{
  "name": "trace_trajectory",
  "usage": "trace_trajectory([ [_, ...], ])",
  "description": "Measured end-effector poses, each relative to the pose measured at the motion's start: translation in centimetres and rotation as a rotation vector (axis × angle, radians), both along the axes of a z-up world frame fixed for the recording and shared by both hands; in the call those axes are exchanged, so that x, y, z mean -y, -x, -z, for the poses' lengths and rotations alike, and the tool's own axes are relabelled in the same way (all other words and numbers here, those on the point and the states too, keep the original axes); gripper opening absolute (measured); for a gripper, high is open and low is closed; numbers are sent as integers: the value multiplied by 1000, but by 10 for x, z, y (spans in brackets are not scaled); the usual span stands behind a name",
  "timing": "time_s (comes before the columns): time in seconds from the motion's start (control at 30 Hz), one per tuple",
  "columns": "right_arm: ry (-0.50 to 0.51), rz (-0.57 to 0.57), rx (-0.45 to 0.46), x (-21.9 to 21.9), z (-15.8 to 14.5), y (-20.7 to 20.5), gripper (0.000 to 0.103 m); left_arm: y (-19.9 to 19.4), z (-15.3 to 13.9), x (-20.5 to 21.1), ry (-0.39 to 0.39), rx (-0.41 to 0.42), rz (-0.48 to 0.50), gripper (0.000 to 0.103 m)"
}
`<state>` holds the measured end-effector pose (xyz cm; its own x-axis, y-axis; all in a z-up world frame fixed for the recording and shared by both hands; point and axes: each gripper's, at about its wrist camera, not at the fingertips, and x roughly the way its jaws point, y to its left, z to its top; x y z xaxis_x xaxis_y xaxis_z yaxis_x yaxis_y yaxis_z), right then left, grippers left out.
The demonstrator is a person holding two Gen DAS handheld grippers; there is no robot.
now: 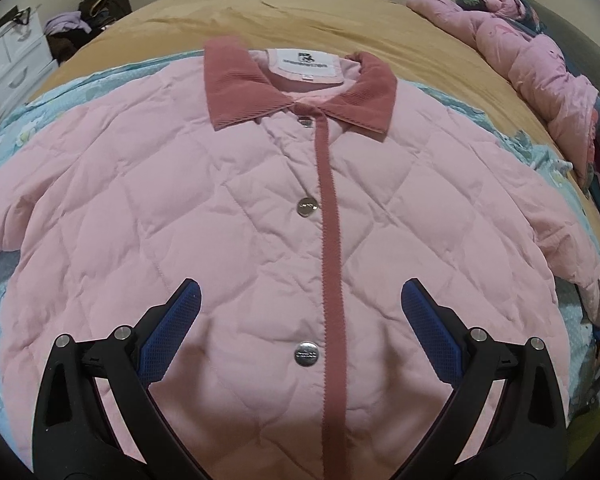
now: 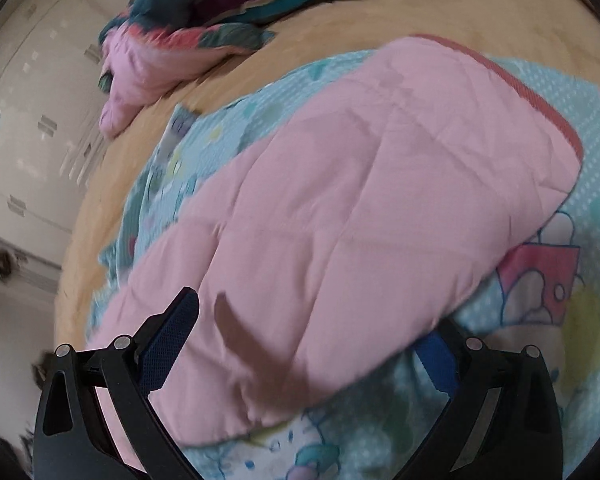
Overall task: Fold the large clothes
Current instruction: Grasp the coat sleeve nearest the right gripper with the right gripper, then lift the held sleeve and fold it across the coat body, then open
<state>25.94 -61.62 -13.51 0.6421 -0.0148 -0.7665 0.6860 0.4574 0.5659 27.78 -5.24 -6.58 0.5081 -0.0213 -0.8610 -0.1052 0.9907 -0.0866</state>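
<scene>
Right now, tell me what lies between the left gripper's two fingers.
In the left wrist view, the open left gripper frames the pink quilted jacket: its darker placket and a silver snap.

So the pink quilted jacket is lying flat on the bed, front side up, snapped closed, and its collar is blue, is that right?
Not quite. The collar is dusty rose, a darker pink than the body, not blue. The left wrist view shows it plainly. The rest holds: the pink quilted jacket lies flat on the bed, front side up, snapped closed down the middle.
</scene>
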Motion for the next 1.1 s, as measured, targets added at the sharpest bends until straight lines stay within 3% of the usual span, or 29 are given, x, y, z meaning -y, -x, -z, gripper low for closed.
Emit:
trace_trajectory([
  [0.1,20,12,36,8,-3,-7,98,-1,-3,-5,-5,3,-11,94],
  [0.17,45,14,57,13,-7,-12,73,0,-7,-9,2,11,-19,94],
  [0.2,48,13,76,17,-9,-14,56,0,-9,-11,7,14,-22,94],
  [0.33,99,-12,124,25,-22,-25,27,0,-19,-21,17,26,-42,94],
  [0.57,233,-142,314,4,-104,-37,20,0,-45,-38,22,62,-67,94],
  [0.83,409,-363,498,-74,-196,-50,17,5,-86,-67,63,133,-119,94],
  [1.1,497,-543,586,-152,-242,-58,17,13,-113,-97,72,181,-164,94],
])
